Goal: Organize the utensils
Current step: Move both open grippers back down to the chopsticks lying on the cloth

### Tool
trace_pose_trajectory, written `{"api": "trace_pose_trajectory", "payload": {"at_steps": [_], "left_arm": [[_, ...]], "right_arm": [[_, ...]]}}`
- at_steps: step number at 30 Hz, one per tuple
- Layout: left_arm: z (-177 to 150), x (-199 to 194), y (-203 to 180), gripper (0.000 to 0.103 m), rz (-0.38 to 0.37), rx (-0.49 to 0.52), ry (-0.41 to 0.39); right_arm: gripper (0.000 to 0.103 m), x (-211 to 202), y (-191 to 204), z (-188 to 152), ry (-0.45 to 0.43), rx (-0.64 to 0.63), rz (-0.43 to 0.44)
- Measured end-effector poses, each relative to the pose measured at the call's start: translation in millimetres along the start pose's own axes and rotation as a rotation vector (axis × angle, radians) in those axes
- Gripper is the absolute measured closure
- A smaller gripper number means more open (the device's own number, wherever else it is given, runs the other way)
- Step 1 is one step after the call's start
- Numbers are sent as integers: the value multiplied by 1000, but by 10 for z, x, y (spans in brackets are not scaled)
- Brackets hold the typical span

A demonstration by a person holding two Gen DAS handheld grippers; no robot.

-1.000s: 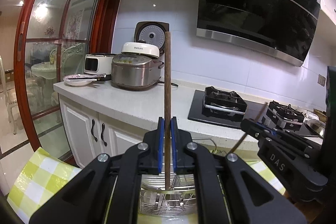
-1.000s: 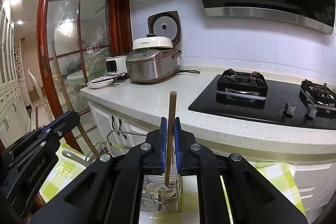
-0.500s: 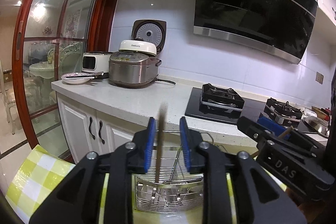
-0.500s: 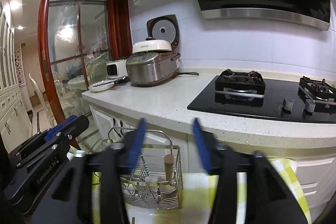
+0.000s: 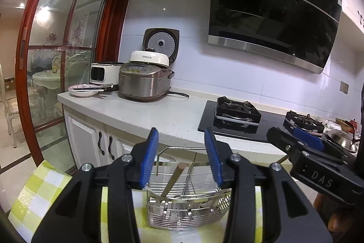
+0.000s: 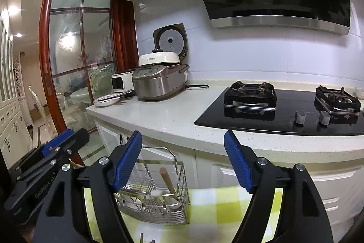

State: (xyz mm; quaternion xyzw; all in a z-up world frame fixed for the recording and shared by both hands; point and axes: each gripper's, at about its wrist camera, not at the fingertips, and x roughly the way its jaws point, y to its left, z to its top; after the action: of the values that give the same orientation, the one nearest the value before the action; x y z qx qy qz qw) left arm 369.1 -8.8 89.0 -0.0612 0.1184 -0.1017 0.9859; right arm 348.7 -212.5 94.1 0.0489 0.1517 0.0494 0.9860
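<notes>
Both claws are letting go. The left claw (image 5: 182, 156) has its blue pads spreading with nothing pinched between them; seen past the gap, a wooden-handled utensil (image 5: 174, 179) leans inside the wire utensil basket (image 5: 186, 208). The right claw (image 6: 183, 159) is opening wider, also empty, and another wooden-handled utensil (image 6: 168, 181) stands tilted in the same basket among pale spoon-like pieces. The basket sits on a yellow-checked cloth (image 6: 227, 204) over the desk, below the kitchen worktop's front edge. I judge the drop-in step is finishing. Next, each claw should back clear of the handles without knocking them; two dark sticks (image 6: 146, 239) at the near edge may be the next pickup.
</notes>
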Motion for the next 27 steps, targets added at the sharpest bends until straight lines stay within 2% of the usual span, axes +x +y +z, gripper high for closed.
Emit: {"api": "trace_pose_trajectory", "payload": {"at_steps": [8, 16, 27], "left_arm": [[-19, -310, 84, 62, 24, -9, 6], [-198, -711, 234, 61, 69, -38, 45], [-704, -1127, 298, 61, 103, -39, 154]], "right_arm": [[31, -244, -102, -132, 22, 13, -31], [28, -554, -148, -367, 47, 13, -50], [28, -795, -139, -1011, 192, -16, -53]]}}
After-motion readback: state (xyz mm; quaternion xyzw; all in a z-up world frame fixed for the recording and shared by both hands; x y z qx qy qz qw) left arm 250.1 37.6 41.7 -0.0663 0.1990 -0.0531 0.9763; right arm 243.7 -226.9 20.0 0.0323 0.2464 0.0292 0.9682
